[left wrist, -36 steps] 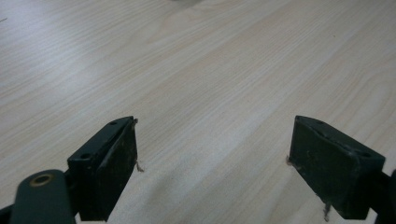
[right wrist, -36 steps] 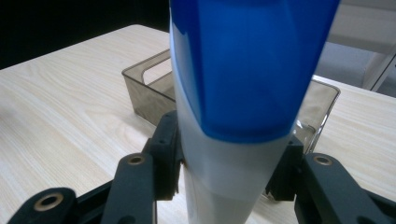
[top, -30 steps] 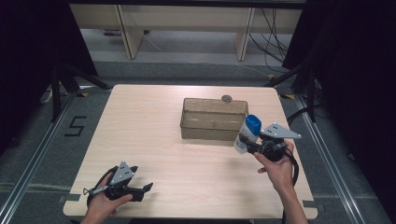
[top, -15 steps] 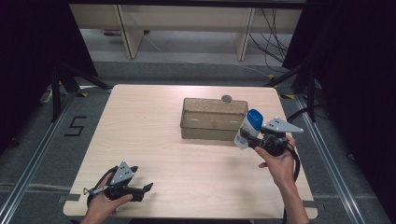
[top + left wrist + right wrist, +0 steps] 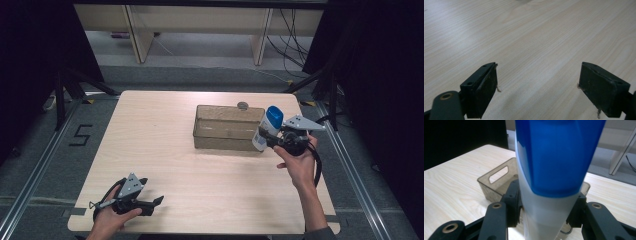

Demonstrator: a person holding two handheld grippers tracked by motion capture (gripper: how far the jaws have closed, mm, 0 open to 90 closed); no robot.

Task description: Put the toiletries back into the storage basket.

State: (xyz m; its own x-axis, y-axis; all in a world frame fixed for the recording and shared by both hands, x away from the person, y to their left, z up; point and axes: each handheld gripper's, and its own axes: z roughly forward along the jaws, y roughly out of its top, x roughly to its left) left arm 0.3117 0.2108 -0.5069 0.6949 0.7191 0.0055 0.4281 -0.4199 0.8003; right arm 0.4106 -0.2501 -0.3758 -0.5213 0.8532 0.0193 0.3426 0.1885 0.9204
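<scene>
— holding a white bottle (image 5: 263, 131) with a blue cap in the right gripper (image 5: 272, 137), jaws closed tight on its lower body, cap uppermost. lifted off the table (image 5: 150, 135), hanging at the right end of the clear bin (image 5: 225, 127).

— moved much lately?

— drifted a touch higher and closer to the bin's end wall than a second ago, tilted a bit more upright. probably lining up for a drop into the bin, though not yet over the opening.

— and the left gripper (image 5: 150, 202)?

— parked near the front left corner, same place as before, jaws wide apart with nothing between them, just bare wood underneath.

— anything hard to read?

— bottle's base cut off in the right gripper view (image 5: 544, 220), label unreadable. small round thing (image 5: 242, 105) behind the bin, too small to name. bin's inside looks empty, but hard to be sure through the tinted walls.
</scene>
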